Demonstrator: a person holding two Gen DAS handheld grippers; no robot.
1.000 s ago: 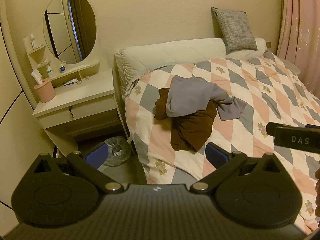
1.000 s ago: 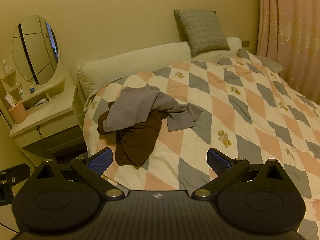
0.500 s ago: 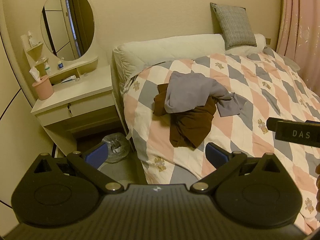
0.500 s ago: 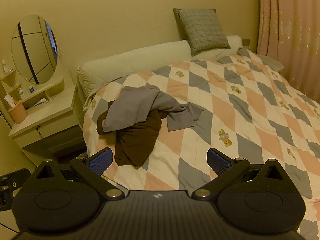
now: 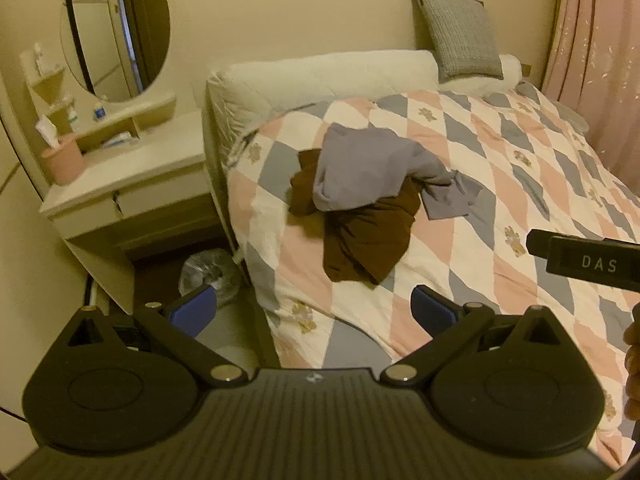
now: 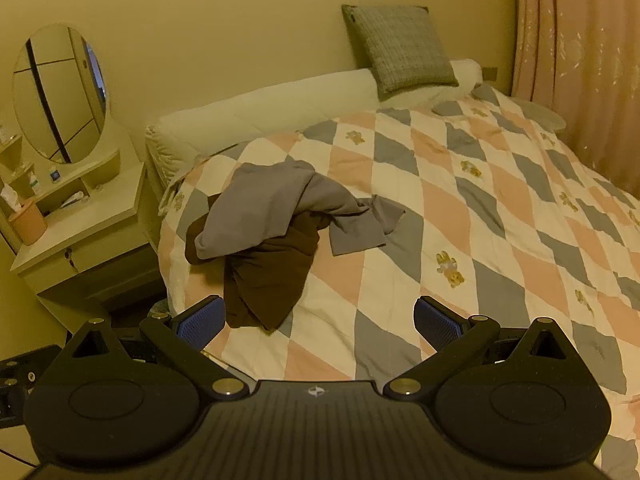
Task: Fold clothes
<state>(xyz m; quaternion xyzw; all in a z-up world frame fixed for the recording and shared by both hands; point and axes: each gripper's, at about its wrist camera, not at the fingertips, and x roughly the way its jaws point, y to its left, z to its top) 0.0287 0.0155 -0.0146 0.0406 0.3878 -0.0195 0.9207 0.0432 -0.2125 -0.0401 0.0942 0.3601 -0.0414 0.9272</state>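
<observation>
crumpled clothes (image 6: 264,236) lie on the bed ahead of both gaping, empty grippers (image 5: 314,312) (image 6: 318,322).

Right gripper (image 6: 316,318) hovering over near edge of bed, blue pads (image 6: 199,321) spread wide, gripping nothing. Grey garment (image 6: 272,204) lying crumpled atop brown garment (image 6: 268,280) on checkered quilt (image 6: 460,216). Plaid cushion (image 6: 400,48) leaning against wall. Dressing table (image 6: 80,220) standing left of bed.

Dim yellowish light, fisheye-bent edges, slight blur.
</observation>
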